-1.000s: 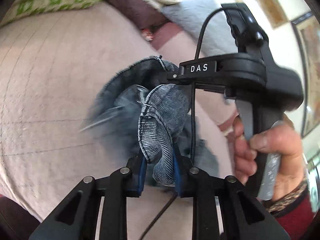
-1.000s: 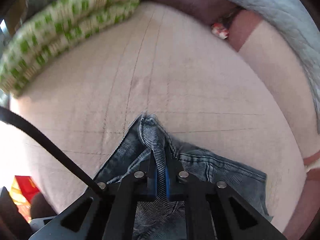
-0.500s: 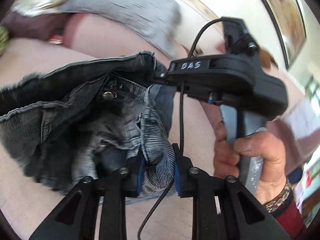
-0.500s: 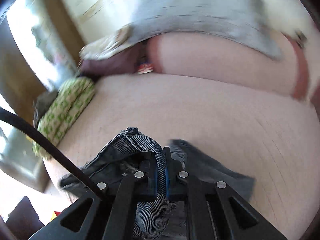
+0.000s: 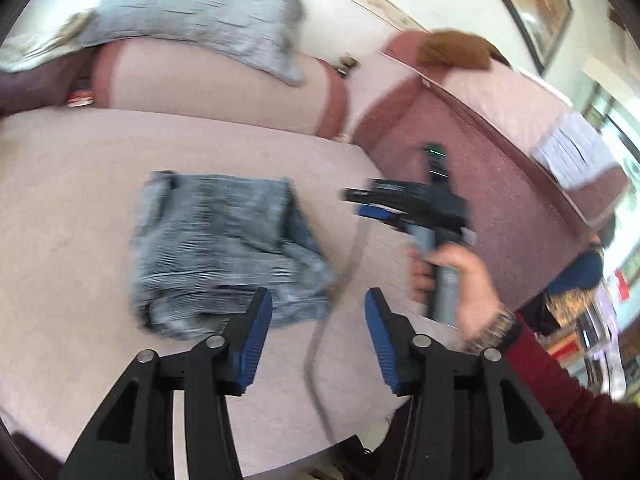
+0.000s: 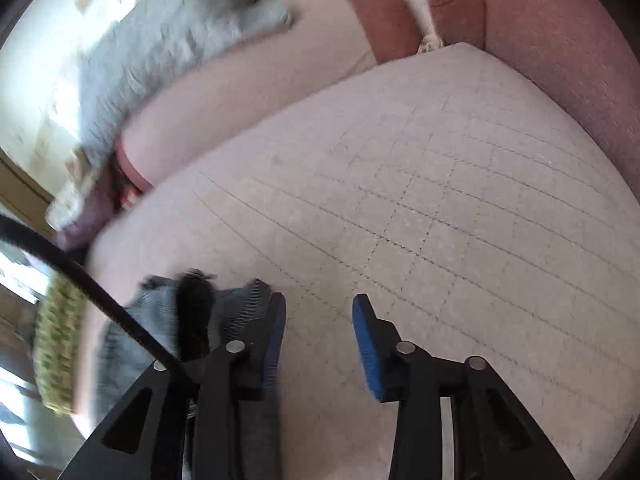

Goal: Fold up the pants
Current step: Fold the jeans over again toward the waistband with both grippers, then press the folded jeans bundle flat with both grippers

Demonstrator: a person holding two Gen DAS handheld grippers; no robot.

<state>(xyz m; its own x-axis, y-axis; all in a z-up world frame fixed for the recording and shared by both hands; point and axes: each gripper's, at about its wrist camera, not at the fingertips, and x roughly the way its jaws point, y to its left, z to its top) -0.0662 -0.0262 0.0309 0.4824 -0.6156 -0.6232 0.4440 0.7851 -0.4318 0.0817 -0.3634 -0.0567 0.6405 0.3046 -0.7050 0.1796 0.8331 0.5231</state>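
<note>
The soft, floppy blue denim pants (image 5: 224,248) are lying bunched on the pink quilted sofa seat (image 5: 68,200). Both the left gripper (image 5: 318,330) and right gripper (image 6: 318,334) have just been opening, holding nothing; a thick hem edge looks best to grab

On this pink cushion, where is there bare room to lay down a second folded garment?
Bare cushion runs from the folded jeans to the maroon sofa arm, and also between the jeans and the backrest. It is crowded near the jeans' right edge, where the right gripper hovers, and along the back under the grey pillow.
</note>
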